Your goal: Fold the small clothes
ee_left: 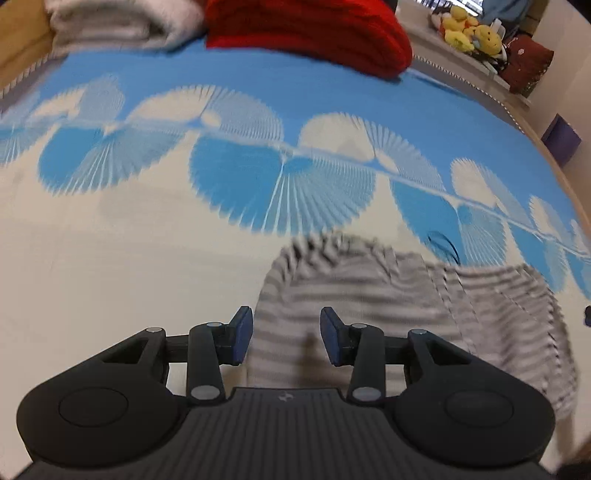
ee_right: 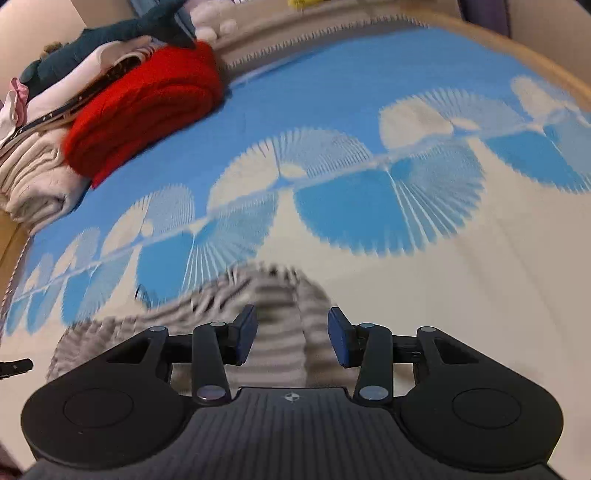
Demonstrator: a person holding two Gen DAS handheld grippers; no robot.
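Hovering apart, both claws' jaws gape over the striped garment [ee_left: 369, 295].

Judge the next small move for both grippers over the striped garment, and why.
Probably lower both again to regrip an edge: the left gripper and right gripper are open with nothing between the pads, and the striped garment lies bunched on the bedspread.

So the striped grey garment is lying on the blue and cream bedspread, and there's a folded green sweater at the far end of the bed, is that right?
Not quite: the folded sweater at the far end is red, not green, as the left wrist view shows. The rest holds: the striped grey garment lies on the blue and cream bedspread.
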